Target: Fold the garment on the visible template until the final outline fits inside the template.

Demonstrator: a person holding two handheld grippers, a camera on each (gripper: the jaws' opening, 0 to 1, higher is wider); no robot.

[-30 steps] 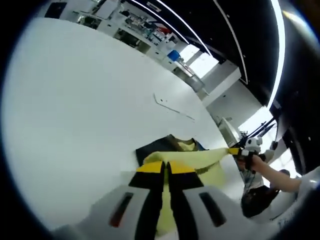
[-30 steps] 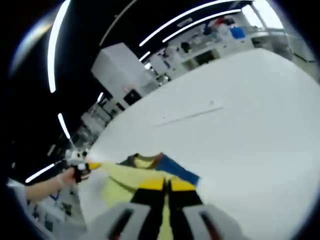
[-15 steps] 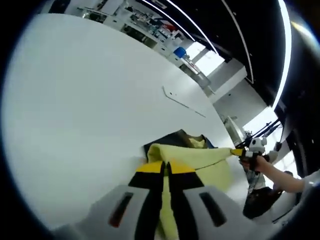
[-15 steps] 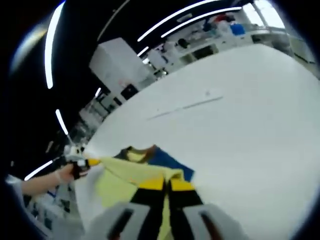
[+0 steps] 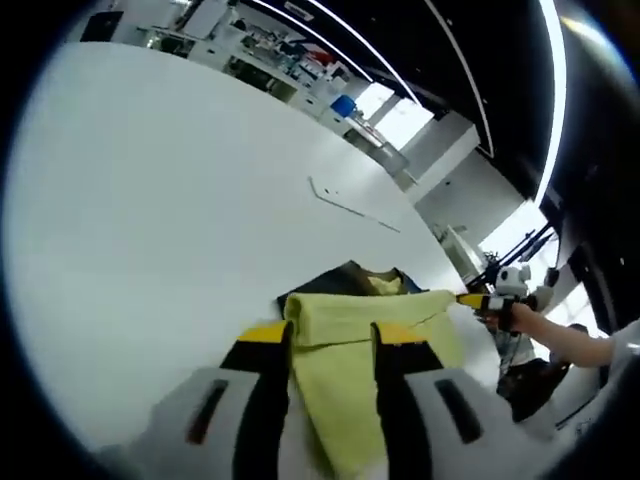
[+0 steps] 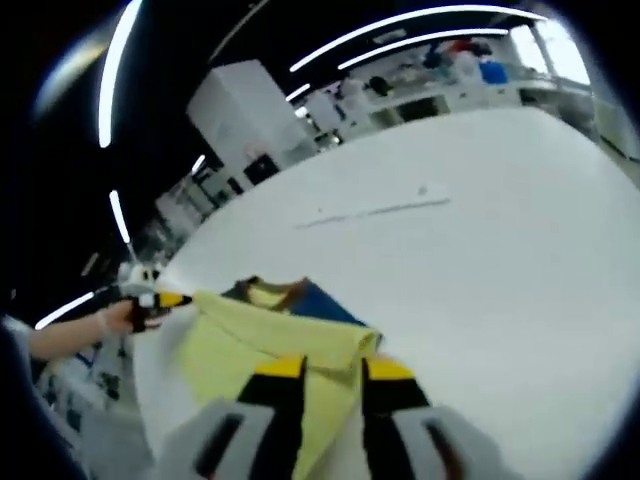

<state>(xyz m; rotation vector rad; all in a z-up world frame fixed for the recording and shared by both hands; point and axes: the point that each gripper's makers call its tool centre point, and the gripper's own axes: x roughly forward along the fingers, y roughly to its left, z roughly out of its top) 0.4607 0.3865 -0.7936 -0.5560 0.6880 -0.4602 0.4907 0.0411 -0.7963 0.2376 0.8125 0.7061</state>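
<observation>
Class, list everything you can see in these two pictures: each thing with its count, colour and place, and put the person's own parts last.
Garment: one, yellow with a dark blue part and a collar, lying on the table just ahead of both tongs.
Table: one, white, spreading under the garment.
Template line: one thin grey line with a small mark at its end, on the table beyond the garment.
Benches with clutter: several, white, along the far edge of the room.
Ceiling light strips: several, white, overhead.
Left tongs: one pair, yellow tips on black and grey, jaws apart over the yellow cloth.
Right tongs: one pair, same colours, jaws apart over the cloth.
Hand: one, gripping the left tongs.
</observation>
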